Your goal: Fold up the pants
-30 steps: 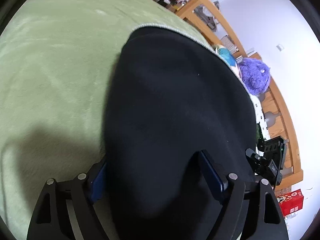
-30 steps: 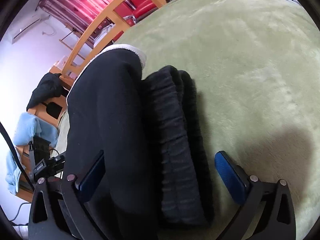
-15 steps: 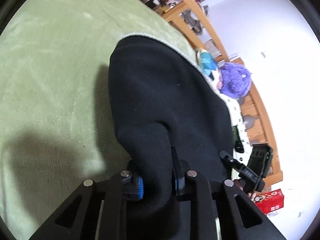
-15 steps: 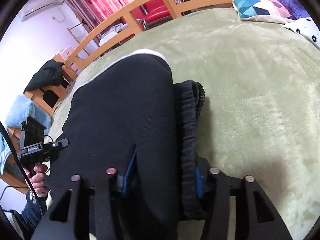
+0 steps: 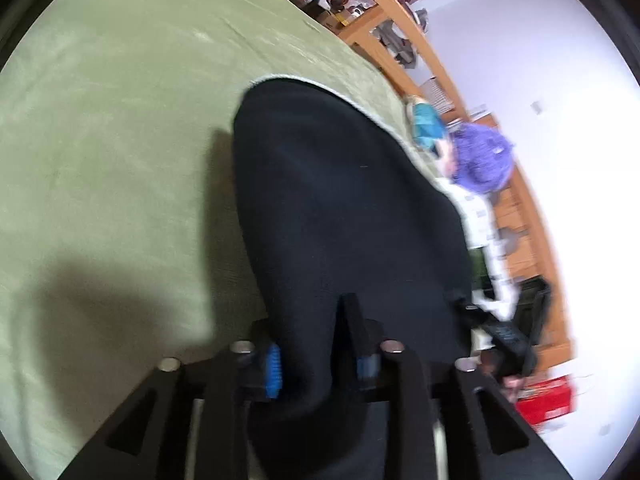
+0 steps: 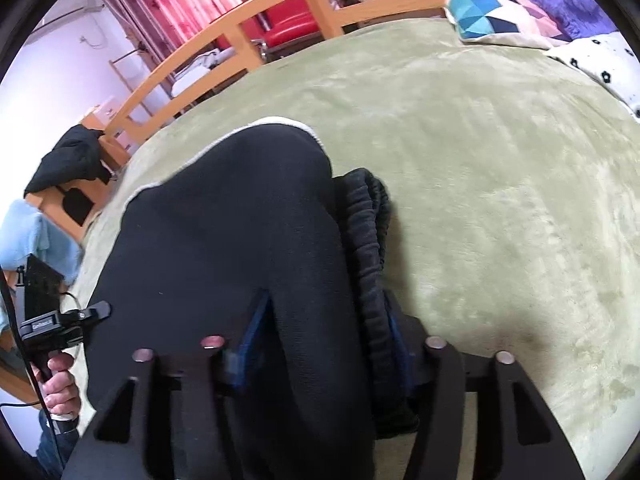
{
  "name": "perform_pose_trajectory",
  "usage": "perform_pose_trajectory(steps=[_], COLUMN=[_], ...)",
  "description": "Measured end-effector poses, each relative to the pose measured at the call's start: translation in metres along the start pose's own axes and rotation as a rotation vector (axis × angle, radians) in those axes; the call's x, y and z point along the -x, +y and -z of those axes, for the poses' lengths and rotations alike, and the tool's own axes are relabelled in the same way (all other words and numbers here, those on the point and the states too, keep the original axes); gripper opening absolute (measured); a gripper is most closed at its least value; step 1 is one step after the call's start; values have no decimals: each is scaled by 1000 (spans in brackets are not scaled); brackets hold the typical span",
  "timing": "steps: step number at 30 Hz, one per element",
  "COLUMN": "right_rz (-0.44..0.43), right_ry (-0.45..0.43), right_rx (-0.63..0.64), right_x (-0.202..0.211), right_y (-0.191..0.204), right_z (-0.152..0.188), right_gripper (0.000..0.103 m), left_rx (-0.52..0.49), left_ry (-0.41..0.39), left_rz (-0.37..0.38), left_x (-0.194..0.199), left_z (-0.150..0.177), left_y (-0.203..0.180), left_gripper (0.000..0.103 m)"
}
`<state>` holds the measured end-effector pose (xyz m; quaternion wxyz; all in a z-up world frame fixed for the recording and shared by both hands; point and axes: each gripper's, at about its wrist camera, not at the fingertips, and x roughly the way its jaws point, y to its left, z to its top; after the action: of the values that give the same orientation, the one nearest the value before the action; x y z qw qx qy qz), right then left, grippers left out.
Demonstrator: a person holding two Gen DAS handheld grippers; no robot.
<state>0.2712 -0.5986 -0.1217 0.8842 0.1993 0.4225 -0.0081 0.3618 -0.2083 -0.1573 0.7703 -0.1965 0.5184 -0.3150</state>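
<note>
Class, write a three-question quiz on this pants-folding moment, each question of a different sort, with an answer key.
1. True or false: the left claw grips the black pants.
2. What lies between the right claw pads? A) the geometric pillow B) the pants' fabric with the ribbed waistband C) nothing
3. Fill in: the pants lie on a ____ blanket.

Key: 1 true; 2 B; 3 green.

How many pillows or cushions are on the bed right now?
2 visible: a geometric blue-and-pink cushion at the far edge of the green blanket, and a white pillow with black flowers just right of it. Others may be hidden.
</note>
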Motion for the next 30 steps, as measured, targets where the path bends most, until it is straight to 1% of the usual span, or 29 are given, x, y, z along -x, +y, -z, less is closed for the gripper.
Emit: perform_pose_trajectory(steps=[1,2,3,4,5,7,8,11,13,14,15,16,17,18,19,20,21,22,23,24,26,27,28,30], right_rz=[18,24,23,11,-4,-35,-49,-57,-54,-48,-44,-56,-102,-135,-142,-149,-182,-159,-154,-168,-228,-244,-222,-171], right_ry=[-8,-11,-4,0,1,9,15,21,27,32,43,72,108,122,111,95,92,73,68,60,62,54,45,29], right_rx=[21,29,29,28,22,18,21,36,62,73,56,22,-16,-43,-46,-14,21,43,60,53,-21,-43,-29,12], right_x=[-1,-2,-6,-9,-12,-17,-17,-13,-14,-15,-20,-28,-40,-47,-49,-49,-49,-48,-48,-46,-40,-36,-31,-22], right_y=[-3,-6,-10,-15,-18,-23,-26,-32,-31,-31,-33,-37,-41,-42,-39,-32,-23,-18,-16,-18,-30,-31,-24,-8], right_z=[2,2,3,3,2,0,0,-2,-5,-7,-7,-7,-9,-9,-9,-9,-9,-9,-9,-9,-12,-12,-13,-15], right_gripper=[69,77,79,82,87,87,87,87,87,93,98,102,102,102,99,81,79,75,68,64,50,48,46,44], left_rx=[-47,-74,-85,-70,-46,6,11,-61,-106,-103,-93,-87,-85,-88,-89,-80,-65,-57,-50,-55,-63,-65,-62,-24], left_ry=[-7,-15,-20,-4,16,46,52,49,53,53,46,44,39,34,31,27,29,30,31,30,14,4,-2,-12], left_rz=[-57,-86,-82,-46,-10,51,62,64,41,32,28,25,25,27,27,31,44,53,75,87,113,127,132,173], left_x=[-2,-4,-8,-12,-16,-30,-38,-47,-54,-58,-61,-64,-66,-67,-68,-69,-71,-68,-66,-64,-56,-49,-45,-31], left_z=[2,4,4,3,2,-2,-4,-6,-8,-9,-10,-11,-12,-11,-11,-12,-13,-13,-14,-15,-14,-13,-14,-17], left_y=[0,3,7,10,13,19,20,5,-6,-8,-9,-11,-13,-16,-17,-17,-17,-14,-12,-13,-17,-21,-23,-24], left_gripper=[47,54,55,55,58,65,67,72,75,75,75,75,75,73,65,54,49,40,34,33,28,27,25,21])
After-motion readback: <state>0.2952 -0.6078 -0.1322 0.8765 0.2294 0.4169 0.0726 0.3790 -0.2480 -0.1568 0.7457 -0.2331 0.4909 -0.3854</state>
